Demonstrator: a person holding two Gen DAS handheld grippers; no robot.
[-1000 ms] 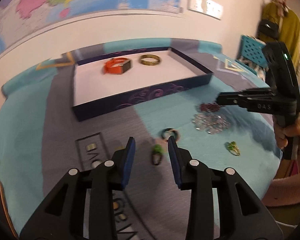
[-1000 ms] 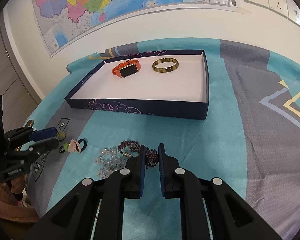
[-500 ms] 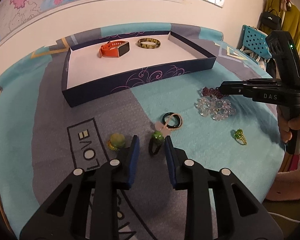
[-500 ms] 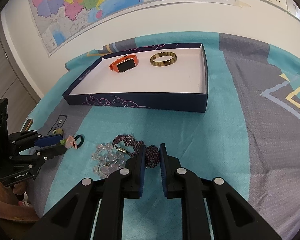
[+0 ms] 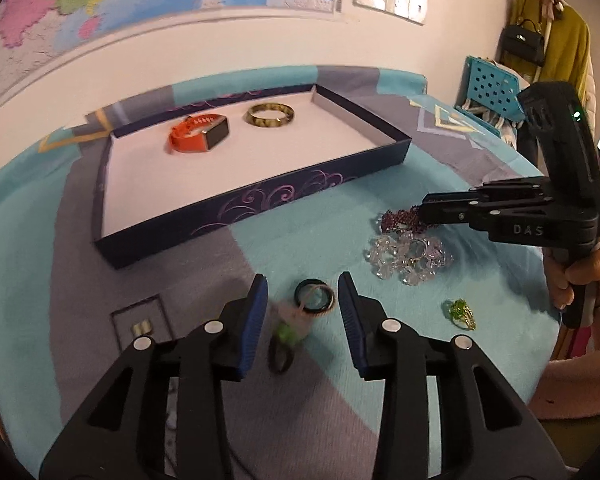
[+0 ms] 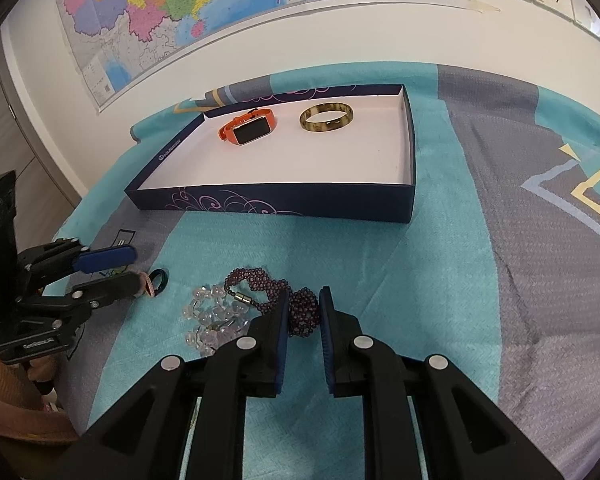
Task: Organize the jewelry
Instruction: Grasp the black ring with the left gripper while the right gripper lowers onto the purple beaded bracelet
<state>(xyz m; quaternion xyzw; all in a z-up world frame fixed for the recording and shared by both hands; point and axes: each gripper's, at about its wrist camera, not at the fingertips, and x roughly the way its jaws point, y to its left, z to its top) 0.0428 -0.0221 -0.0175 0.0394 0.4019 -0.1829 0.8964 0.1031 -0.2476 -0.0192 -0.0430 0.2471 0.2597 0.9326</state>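
Note:
A dark blue tray (image 5: 300,196) (image 6: 276,202) holds an orange watch (image 5: 198,135) (image 6: 249,127) and a brown bangle (image 5: 270,115) (image 6: 326,119). My left gripper (image 5: 302,294) is open above a green-topped ring (image 5: 284,338) and a pink flower ring (image 5: 314,300) on the cloth. My right gripper (image 6: 303,312) is narrowly open around the purple bead bracelet (image 6: 268,290) (image 5: 400,218); contact is not clear. A clear bead bracelet (image 5: 408,258) (image 6: 212,320) lies beside it.
A green gem ring (image 5: 460,314) lies near the table's right edge. The table carries a teal and grey cloth (image 6: 500,260). A wall with a map stands behind the tray. A blue crate (image 5: 490,88) and hanging clothes are at the far right.
My left gripper has opened wider and moved forward over the rings. The right gripper has stayed at the purple bracelet, its gap slightly wider.

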